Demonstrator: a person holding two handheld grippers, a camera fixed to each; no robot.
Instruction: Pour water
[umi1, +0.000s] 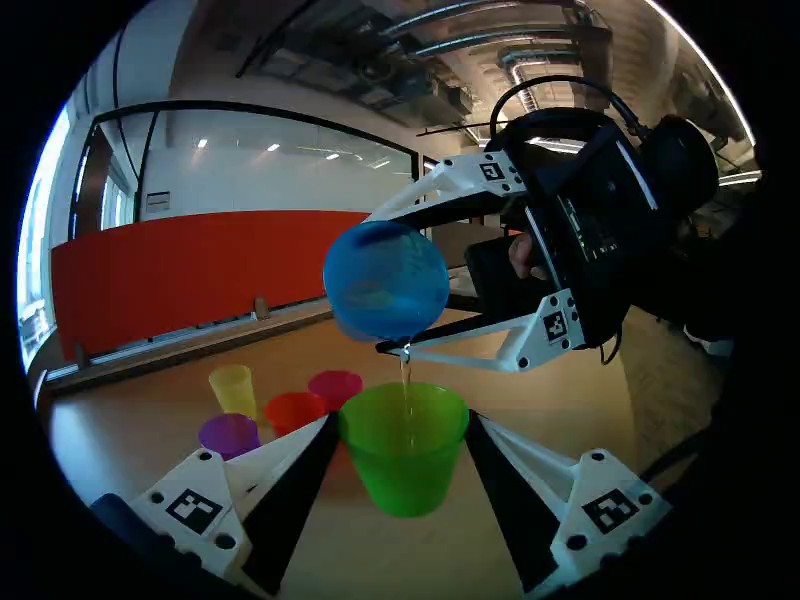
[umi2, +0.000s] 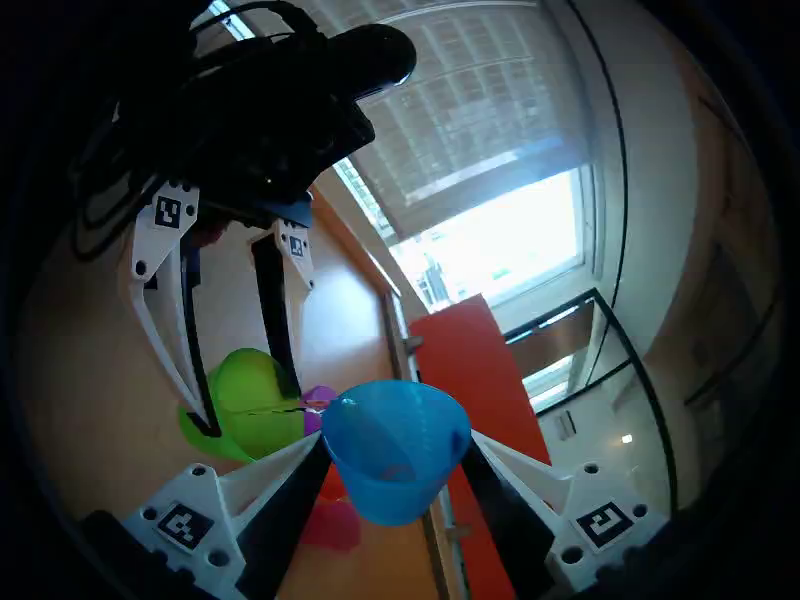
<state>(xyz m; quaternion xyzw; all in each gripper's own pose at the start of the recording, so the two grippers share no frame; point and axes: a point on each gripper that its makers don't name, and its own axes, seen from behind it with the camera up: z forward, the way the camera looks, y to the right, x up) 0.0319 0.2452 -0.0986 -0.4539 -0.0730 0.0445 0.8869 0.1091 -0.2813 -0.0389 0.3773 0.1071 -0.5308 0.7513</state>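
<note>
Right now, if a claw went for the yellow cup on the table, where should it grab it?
Probably take the yellow cup across its upper wall, just under the rim, coming from its open left side in the left gripper view. It stands upright and widens upward, while the purple cup crowds its front and the red cup its right.

Orange wall (umi1: 200, 270), wooden table (umi1: 600, 400), bright window (umi2: 500, 240)

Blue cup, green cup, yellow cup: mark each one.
blue cup (umi1: 385, 280): left gripper view, its tilted outer wall.
green cup (umi1: 405, 462): left gripper view, front wall.
yellow cup (umi1: 233, 389): left gripper view, side wall.
</note>
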